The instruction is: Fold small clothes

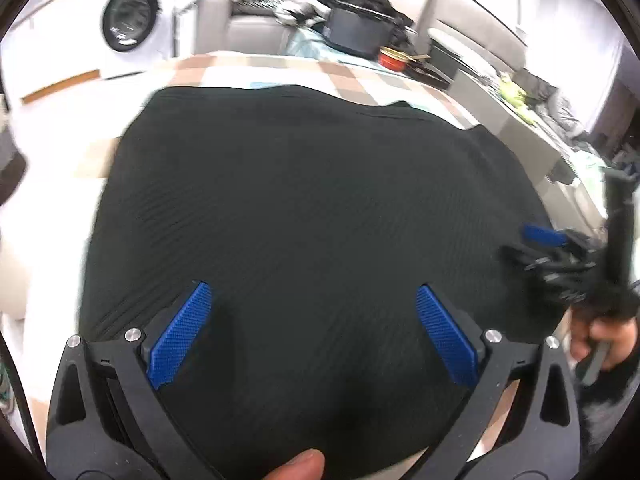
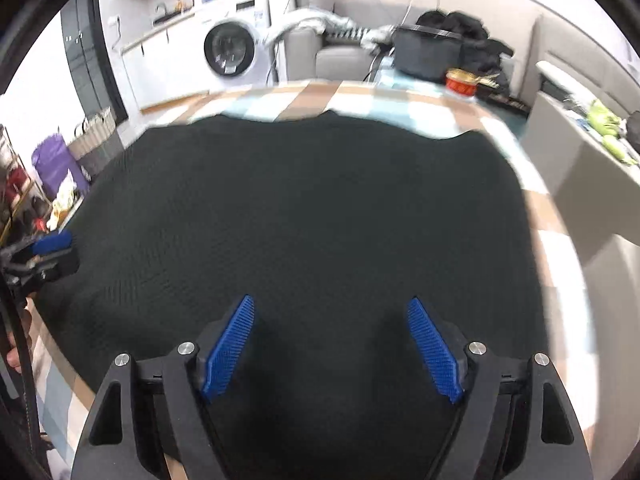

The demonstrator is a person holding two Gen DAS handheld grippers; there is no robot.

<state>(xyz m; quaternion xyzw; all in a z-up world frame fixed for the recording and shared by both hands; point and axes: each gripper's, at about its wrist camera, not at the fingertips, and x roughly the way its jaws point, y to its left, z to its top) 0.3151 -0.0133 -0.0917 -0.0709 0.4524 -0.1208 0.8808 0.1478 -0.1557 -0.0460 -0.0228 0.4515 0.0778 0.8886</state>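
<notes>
Right now a black ribbed garment [image 1: 304,208] lies spread flat on the checked tablecloth [image 1: 248,72], covering most of it. Both grippers hang over its near edge, the left gripper [image 1: 310,300] with its 2 blue pads splayed wide, the right gripper [image 2: 330,312] also parted; neither has hold of anything. Behind stands a washing machine [image 2: 230,48].

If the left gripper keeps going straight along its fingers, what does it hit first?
Most likely the black garment spread on the checked tablecloth. The left gripper is open with nothing between its pads, angled down at the cloth. Nothing else shows in its path, though depth is hard to judge.
</notes>
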